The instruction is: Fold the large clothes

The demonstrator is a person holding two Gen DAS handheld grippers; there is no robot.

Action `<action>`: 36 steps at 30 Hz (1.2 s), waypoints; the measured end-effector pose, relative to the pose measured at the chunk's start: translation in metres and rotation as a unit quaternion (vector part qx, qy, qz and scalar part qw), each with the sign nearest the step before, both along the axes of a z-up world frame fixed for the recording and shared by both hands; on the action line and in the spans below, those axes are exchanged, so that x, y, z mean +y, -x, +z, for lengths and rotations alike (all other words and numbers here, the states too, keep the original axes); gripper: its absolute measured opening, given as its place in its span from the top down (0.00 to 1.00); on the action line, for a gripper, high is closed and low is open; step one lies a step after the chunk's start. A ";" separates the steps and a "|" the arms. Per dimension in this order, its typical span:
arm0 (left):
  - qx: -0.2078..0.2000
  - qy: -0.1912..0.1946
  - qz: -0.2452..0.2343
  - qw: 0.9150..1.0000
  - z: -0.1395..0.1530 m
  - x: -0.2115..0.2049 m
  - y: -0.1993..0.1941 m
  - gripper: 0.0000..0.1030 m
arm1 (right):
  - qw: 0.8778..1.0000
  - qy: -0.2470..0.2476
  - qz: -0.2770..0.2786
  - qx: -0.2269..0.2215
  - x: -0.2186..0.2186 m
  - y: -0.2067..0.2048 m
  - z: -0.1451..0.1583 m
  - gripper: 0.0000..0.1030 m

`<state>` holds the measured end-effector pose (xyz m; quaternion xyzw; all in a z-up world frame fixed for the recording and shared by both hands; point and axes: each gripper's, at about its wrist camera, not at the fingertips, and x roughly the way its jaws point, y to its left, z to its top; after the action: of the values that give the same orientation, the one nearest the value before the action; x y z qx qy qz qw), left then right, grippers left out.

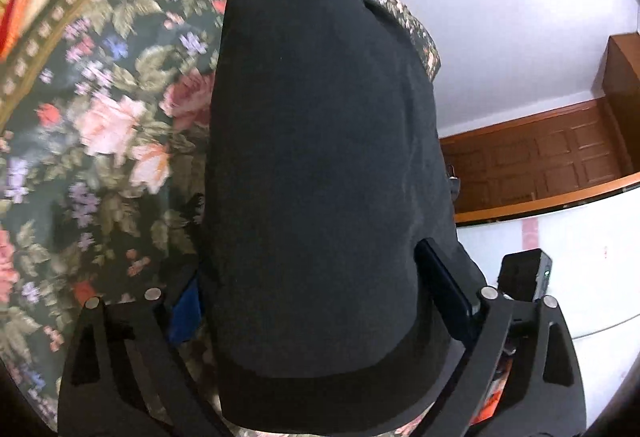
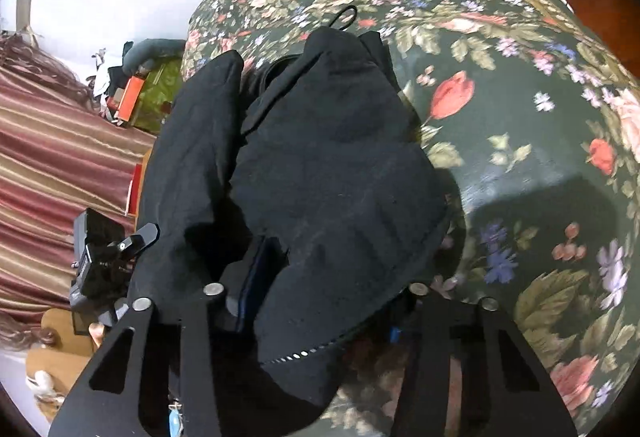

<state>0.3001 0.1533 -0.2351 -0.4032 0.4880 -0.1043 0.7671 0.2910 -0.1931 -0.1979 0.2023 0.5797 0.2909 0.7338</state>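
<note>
You have one black garment here, lying on the flowered bedspread, and two grippers on it. Your left gripper has cloth bunched between its fingers, which look clamped on it, though the fabric hides the tips. Your right gripper grasps a fold of the same garment. Only the right view shows the striped curtain and one orange box; only the left shows the wooden door.

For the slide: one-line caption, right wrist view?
Right gripper gripping a bunched black garment over a floral bedspread.
</note>
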 end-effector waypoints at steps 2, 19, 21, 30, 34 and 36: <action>-0.008 -0.015 0.003 1.000 0.010 0.003 0.010 0.11 | 1.000 -0.014 0.007 0.004 0.004 0.004 0.005 0.70; -0.153 -0.125 0.032 0.980 0.111 0.104 0.040 0.26 | 0.992 0.001 0.090 -0.084 0.152 -0.015 0.055 0.84; -0.160 -0.136 0.034 0.977 0.110 0.119 0.031 0.26 | 0.991 0.005 0.094 -0.091 0.172 -0.027 0.052 0.85; -0.139 -0.148 0.086 0.975 0.067 0.208 -0.007 0.27 | 0.990 0.002 0.106 -0.095 0.255 -0.082 0.018 0.86; -0.066 -0.152 0.108 0.980 0.005 0.239 -0.023 0.27 | 0.991 0.026 0.112 -0.066 0.281 -0.095 -0.028 0.86; -0.035 -0.143 0.122 0.982 -0.025 0.253 -0.025 0.26 | 0.992 0.033 0.112 -0.054 0.285 -0.097 -0.045 0.86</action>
<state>0.3248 0.4062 -0.2597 -0.3418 0.4183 0.0470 0.8402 0.3882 0.0923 -0.2428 0.0955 0.5675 0.3623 0.7332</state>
